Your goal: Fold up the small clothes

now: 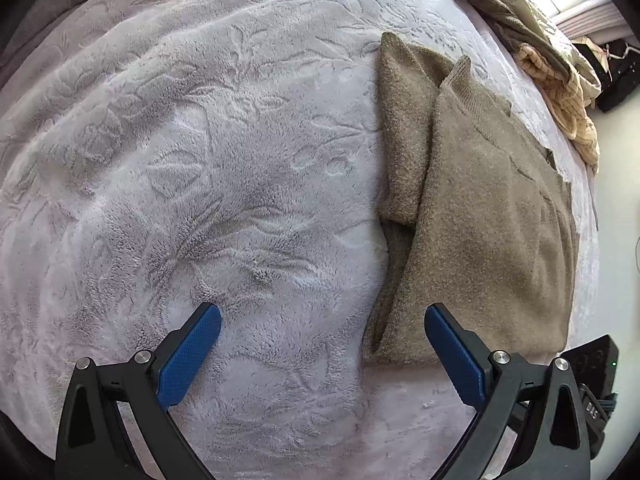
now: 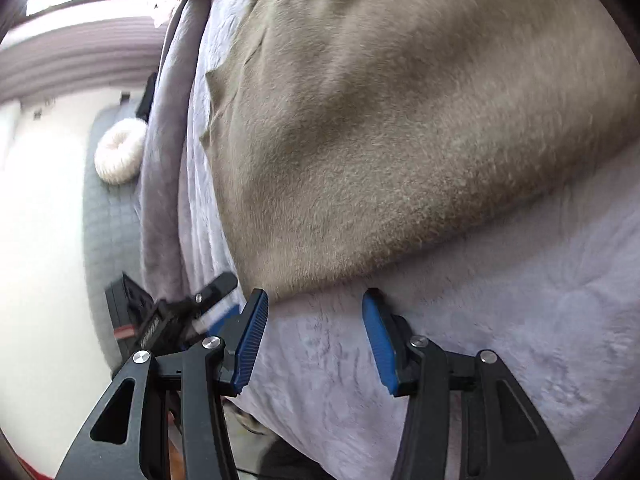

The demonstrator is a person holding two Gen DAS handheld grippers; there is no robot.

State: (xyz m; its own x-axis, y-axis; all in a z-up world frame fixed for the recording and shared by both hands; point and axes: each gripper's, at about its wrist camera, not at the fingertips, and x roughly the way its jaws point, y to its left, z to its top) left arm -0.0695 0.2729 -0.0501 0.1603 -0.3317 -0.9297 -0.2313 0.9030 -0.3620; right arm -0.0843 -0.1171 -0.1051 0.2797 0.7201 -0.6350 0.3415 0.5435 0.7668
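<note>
An olive-brown knit sweater lies flat on the right part of a fuzzy pale lilac blanket, with one sleeve folded along its left side. My left gripper hovers open over the sweater's near left corner, and its pads press on nothing. In the right wrist view the sweater fills the upper frame. My right gripper stands open just short of the sweater's near edge, with only blanket between its fingers. The left gripper's fingers show beside it, on the left.
A beige quilt and a yellow striped cloth are piled at the bed's far right. The bed's edge runs close to the sweater. Below it are a grey mat and a white round cushion.
</note>
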